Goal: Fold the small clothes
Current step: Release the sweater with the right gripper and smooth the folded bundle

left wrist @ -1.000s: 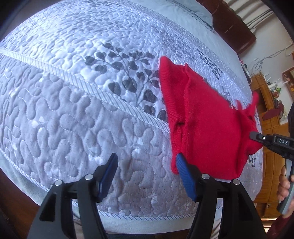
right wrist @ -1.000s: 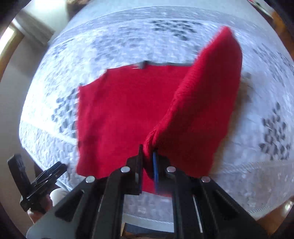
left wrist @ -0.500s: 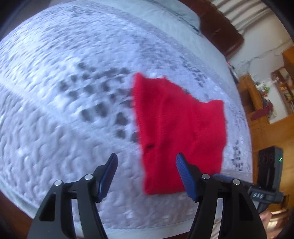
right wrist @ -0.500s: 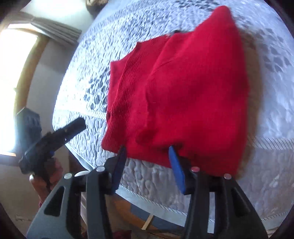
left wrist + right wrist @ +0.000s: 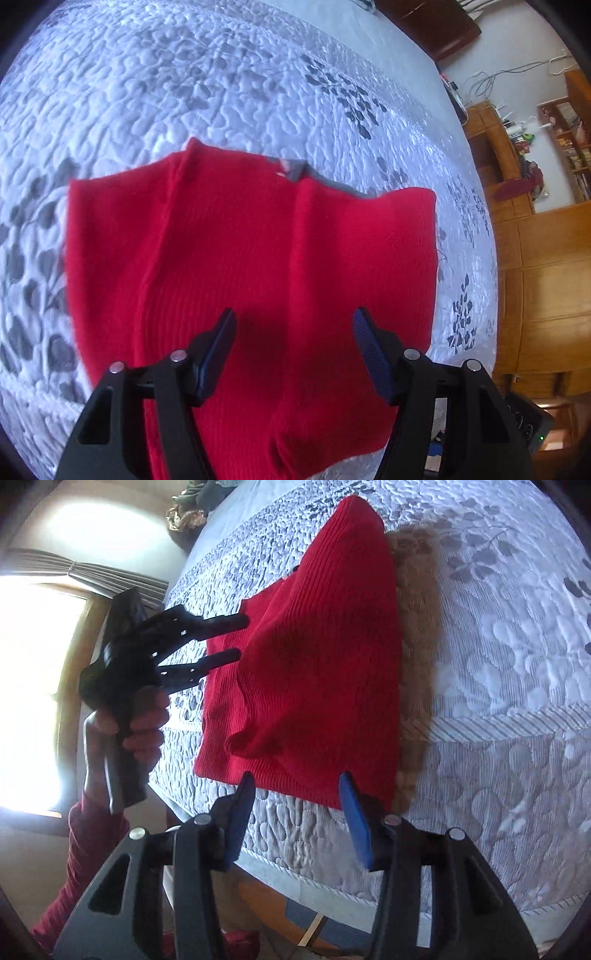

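Note:
A small red knit garment (image 5: 236, 266) lies on the quilted grey-and-white bedspread (image 5: 184, 85), with one side folded over its middle. My left gripper (image 5: 294, 325) hovers open above the garment's near part, with nothing between its pads. In the right wrist view the garment (image 5: 317, 646) shows the folded flap on top. My right gripper (image 5: 296, 781) stands open at the near hem and grips nothing. From this side the left gripper (image 5: 238, 637) points at the garment's left edge. A hand (image 5: 144, 716) in a red sleeve holds it.
The bed's edge (image 5: 332, 882) runs just under my right gripper, with floor below. Wooden cabinets (image 5: 546, 277) and a dark headboard (image 5: 436, 26) stand beyond the bed. A bright window (image 5: 33, 686) and a curtain (image 5: 110, 579) are at the left. Dark clothes (image 5: 195, 502) lie at the far end.
My right gripper has opened and let go of the red flap, which now lies folded over the garment. My left gripper has swung from bare quilt to above the garment.

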The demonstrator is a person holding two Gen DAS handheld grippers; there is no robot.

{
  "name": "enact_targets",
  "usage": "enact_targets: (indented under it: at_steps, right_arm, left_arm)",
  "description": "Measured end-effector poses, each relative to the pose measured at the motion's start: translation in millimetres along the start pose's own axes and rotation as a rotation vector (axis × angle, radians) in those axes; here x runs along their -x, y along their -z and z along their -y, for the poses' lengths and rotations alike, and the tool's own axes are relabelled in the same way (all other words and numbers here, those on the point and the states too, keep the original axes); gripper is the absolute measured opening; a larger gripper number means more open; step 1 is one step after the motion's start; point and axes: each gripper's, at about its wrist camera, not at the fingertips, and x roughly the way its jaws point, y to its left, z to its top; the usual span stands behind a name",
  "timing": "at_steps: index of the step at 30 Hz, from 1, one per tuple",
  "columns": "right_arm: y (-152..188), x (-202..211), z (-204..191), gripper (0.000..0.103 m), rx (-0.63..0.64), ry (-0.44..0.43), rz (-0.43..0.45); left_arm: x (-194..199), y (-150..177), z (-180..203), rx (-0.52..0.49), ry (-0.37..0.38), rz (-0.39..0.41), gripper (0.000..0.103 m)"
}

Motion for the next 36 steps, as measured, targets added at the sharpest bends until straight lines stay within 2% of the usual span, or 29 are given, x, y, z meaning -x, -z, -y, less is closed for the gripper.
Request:
enact_targets:
  at_steps: [5, 10, 15, 22, 27, 30, 36]
  right_arm:
    - [-6, -3, 4, 0.048, 0.046, 0.039, 0.003]
    - [-8, -13, 6, 0.048, 0.040, 0.006, -0.006]
    - [-11, -14, 11, 0.048, 0.041, -0.003, -0.007]
    - [-9, -14, 20, 0.048, 0.038, -0.003, -0.008]
    - [-9, -17, 21, 0.048, 0.030, -0.012, -0.013]
    - [-7, -19, 22, 0.048, 0.030, -0.015, -0.017]
    - [-6, -24, 21, 0.048, 0.031, -0.016, -0.023]
  left_arm:
    - [-8, -3, 16, -0.040, 0.027, 0.004, 0.064]
    - [-17, -2, 28, -0.108, 0.016, -0.012, 0.064]
    - [-33, -10, 18, -0.069, 0.009, -0.049, 0.065]
    - [-37, -18, 11, -0.013, 0.081, -0.036, 0.064]
    - [-42, -21, 15, -0.050, 0.168, -0.060, 0.060]
    - [-46, -23, 12, -0.057, 0.160, -0.056, 0.060]
    - [-51, -31, 7, 0.028, 0.182, -0.041, 0.061]
